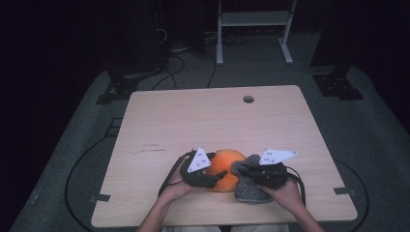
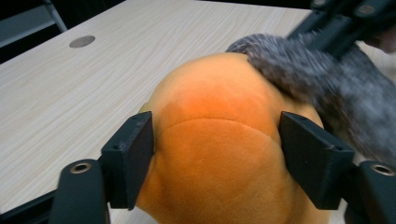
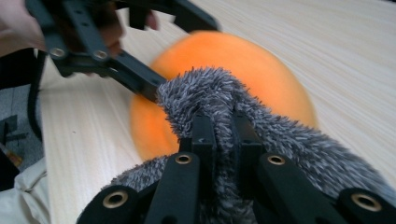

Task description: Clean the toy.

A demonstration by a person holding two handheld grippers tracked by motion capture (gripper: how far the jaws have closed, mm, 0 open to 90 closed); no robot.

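An orange plush ball (image 1: 227,166) (image 2: 219,107) (image 3: 254,60) lies near the table's front edge. My left gripper (image 1: 217,177) (image 2: 215,158) comes at it from the left, and its two pads touch the ball's sides, which bulge past them. A grey fuzzy cloth (image 1: 247,188) (image 2: 303,70) (image 3: 205,88) drapes over the ball's right side and onto the table. My right gripper (image 1: 242,169) (image 3: 223,135) is shut on a fold of that cloth, with the jaws close together. A hand holds each gripper at the table's front.
The light wooden table (image 1: 193,116) has a round cable hole (image 1: 248,99) near its far edge. Beyond the table stand a white metal frame (image 1: 254,19) and dark equipment, with cables on the grey floor (image 1: 77,169).
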